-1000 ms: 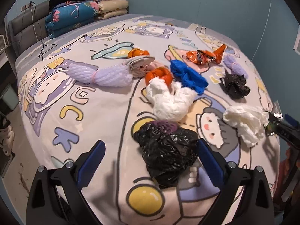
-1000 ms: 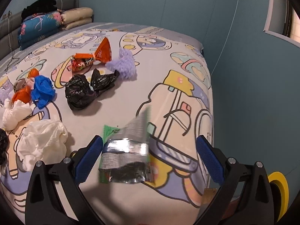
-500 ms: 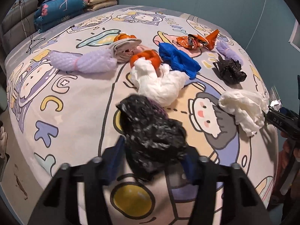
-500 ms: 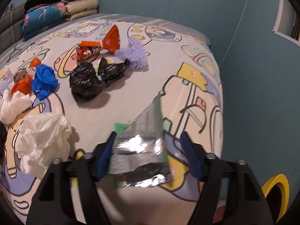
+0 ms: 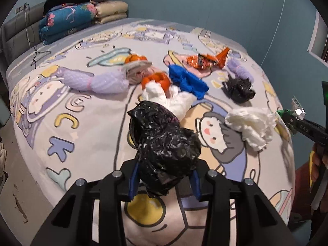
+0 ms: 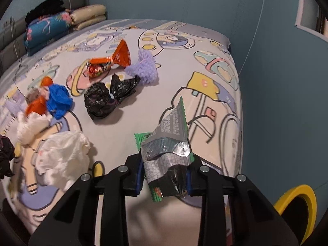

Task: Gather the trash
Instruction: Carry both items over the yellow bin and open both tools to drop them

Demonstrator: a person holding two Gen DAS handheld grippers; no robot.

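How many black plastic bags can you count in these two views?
2: one black bag clamped in the left gripper; another black bag lying loose on the bed. Others may be hidden.

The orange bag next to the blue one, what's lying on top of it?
A crumpled white plastic bag drapes over the front of the orange bag. Only the orange top shows; its lower part is covered.

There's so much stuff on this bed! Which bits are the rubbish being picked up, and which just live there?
Rubbish for the job:
black plastic bag, clamped in the left gripper
silver snack wrapper, clamped in the right gripper
white crumpled tissue
blue bag
orange snack wrapper

Just lying about:
folded blue quilt
beige pillows
cartoon bedsheet
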